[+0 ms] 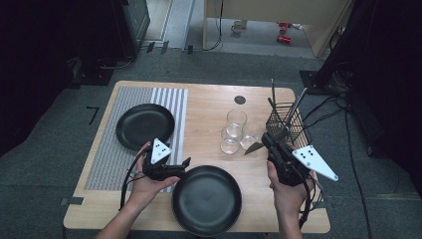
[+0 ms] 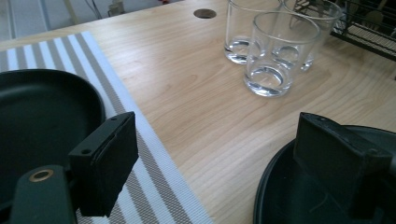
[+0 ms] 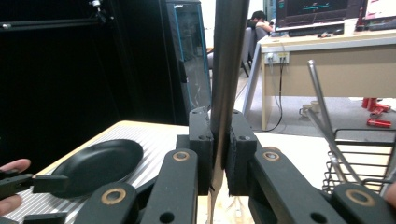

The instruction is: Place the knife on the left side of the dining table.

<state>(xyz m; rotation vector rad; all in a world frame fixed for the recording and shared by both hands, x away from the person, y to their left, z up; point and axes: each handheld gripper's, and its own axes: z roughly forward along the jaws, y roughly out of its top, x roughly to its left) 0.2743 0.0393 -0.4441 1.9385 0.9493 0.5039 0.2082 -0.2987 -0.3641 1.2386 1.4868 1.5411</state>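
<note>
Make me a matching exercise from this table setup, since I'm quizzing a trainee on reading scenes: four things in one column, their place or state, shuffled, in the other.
Things:
1. knife
2. far black plate
3. wire basket
4. left gripper

Places or states:
A. rests on the striped mat
B. clamped between the right gripper jaws
C. open, at the near black plate rim
D. holds upright utensils at the table's right side

Pairs: 1-B, 2-A, 3-D, 4-C
</note>
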